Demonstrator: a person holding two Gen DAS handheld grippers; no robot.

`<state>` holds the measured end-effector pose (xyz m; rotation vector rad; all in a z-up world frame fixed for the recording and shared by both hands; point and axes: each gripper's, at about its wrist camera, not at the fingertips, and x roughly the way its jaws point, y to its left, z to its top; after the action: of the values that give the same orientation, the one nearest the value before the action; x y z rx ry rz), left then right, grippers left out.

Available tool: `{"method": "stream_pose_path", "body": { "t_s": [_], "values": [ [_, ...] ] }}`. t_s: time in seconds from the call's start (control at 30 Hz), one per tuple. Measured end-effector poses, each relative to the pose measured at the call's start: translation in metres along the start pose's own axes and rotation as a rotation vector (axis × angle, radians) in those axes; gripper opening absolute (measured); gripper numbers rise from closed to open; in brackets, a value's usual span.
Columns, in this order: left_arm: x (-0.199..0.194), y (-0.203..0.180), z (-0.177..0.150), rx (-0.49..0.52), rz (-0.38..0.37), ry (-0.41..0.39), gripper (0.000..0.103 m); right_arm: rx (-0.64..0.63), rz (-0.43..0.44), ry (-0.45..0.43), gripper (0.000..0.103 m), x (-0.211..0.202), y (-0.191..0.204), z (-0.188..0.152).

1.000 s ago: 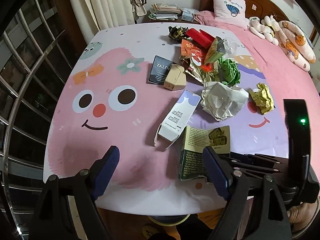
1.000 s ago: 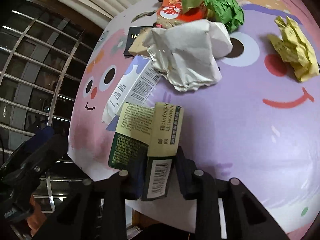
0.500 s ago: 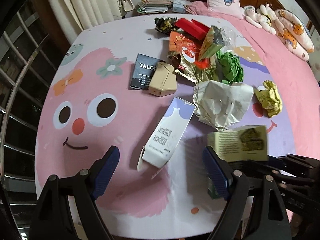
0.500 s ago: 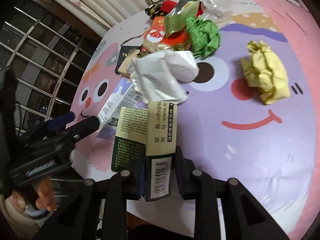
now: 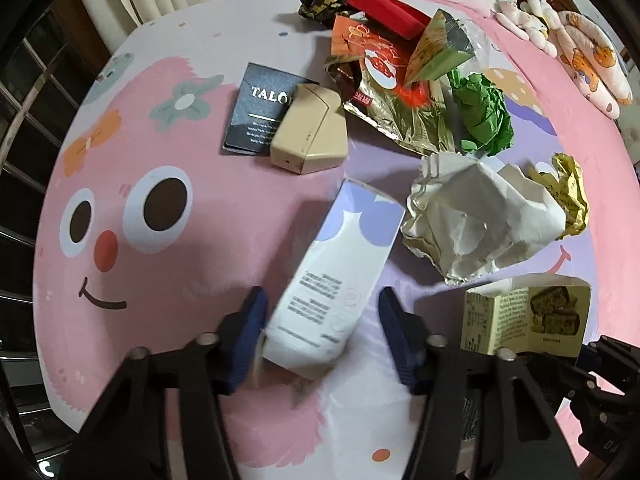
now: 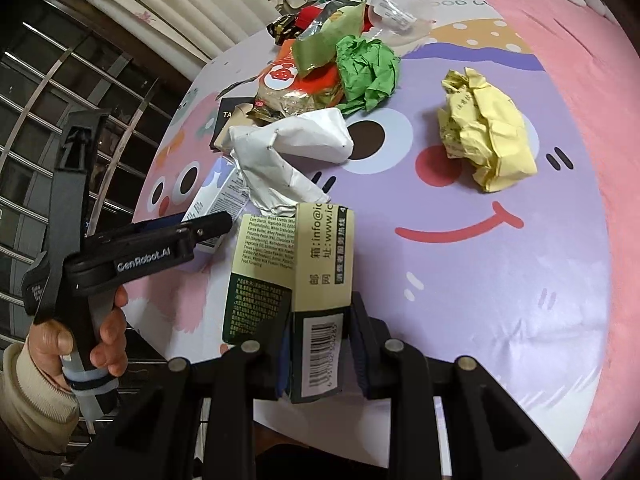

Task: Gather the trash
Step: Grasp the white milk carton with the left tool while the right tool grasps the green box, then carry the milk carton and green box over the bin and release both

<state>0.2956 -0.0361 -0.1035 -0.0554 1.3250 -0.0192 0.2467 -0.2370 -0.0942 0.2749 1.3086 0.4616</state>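
Note:
My left gripper (image 5: 320, 332) is open, its blue pads on either side of the near end of a white and lilac carton (image 5: 340, 280) that lies on the table; the left pad touches or nearly touches the carton. My right gripper (image 6: 320, 356) is shut on a green and cream box (image 6: 316, 280) and holds it above the table's near edge. The box also shows in the left wrist view (image 5: 524, 316). The left gripper body shows in the right wrist view (image 6: 132, 252), at the carton (image 6: 216, 204).
Crumpled white paper (image 5: 476, 220), a yellow paper ball (image 6: 488, 140), a green paper ball (image 6: 368, 68), foil snack wrappers (image 5: 392, 92), a tan box (image 5: 312, 136), a black card (image 5: 264, 108) and a red box (image 5: 384, 12) lie on the cartoon tablecloth (image 5: 160, 280). A window grille is at the left.
My left gripper has moved forward and down until its open jaws straddle the white carton. My right gripper has lifted the green box off the table and drawn it back.

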Motion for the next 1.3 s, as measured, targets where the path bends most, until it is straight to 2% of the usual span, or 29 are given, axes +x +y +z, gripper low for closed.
{"method": "stream_pose_path", "body": {
  "t_s": [0.33,0.8,1.0,1.3],
  "values": [
    [-0.010,-0.002,-0.012,-0.011,0.022,-0.020,0.039,0.007,-0.002,-0.009,0.025,-0.001,0.000,-0.002],
    [-0.078,0.002,-0.066,0.012,0.015,-0.118,0.039,-0.012,-0.028,-0.071,0.025,-0.016,0.035,-0.022],
    [-0.114,0.014,-0.102,0.060,-0.001,-0.156,0.039,0.002,-0.050,-0.131,0.025,-0.034,0.067,-0.050],
    [-0.164,0.039,-0.172,0.182,-0.013,-0.217,0.039,0.035,-0.085,-0.208,0.025,-0.054,0.129,-0.126]
  ]
}}
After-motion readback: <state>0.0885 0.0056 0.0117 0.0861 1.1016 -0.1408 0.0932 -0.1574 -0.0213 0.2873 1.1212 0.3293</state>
